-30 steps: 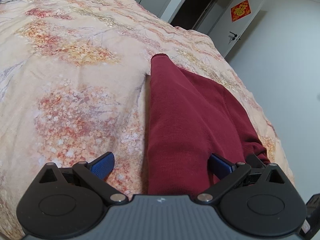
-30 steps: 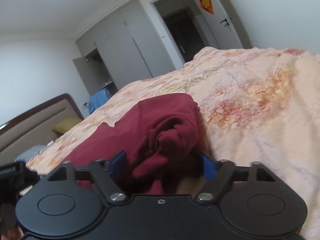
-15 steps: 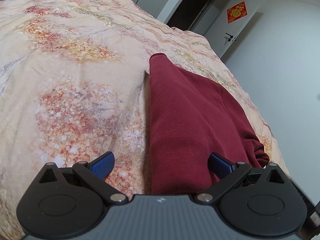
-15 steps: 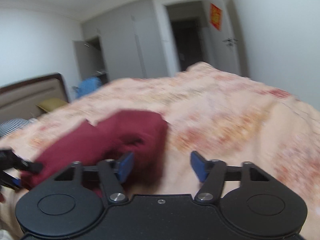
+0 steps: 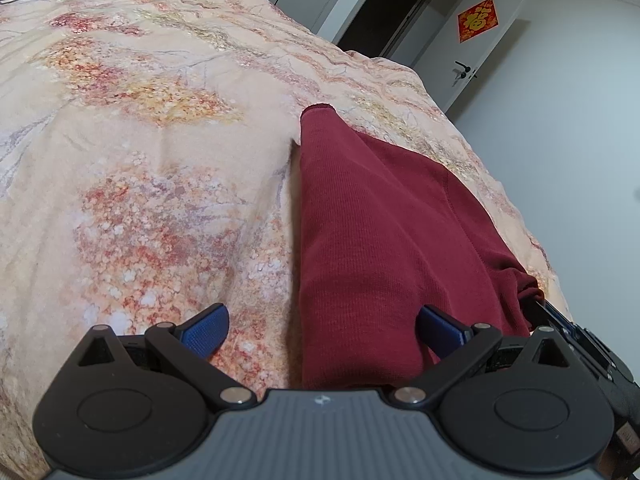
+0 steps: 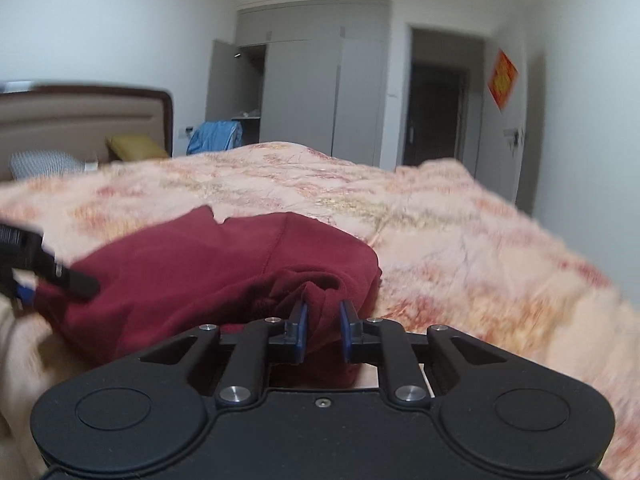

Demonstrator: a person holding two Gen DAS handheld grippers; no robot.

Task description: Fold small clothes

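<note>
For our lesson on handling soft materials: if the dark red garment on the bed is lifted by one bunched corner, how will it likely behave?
The garment will probably hang floppy: it already drapes and puckers where the right gripper is closing on a fold. Its ribbed knit looks grippy, so slipping seems unlikely. The rest would likely drag across the bedspread.

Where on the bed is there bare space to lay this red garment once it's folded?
Bare bedspread lies left of the red garment, toward the headboard. The right edge is crowded: garment folds, with the right gripper closing on them.
</note>
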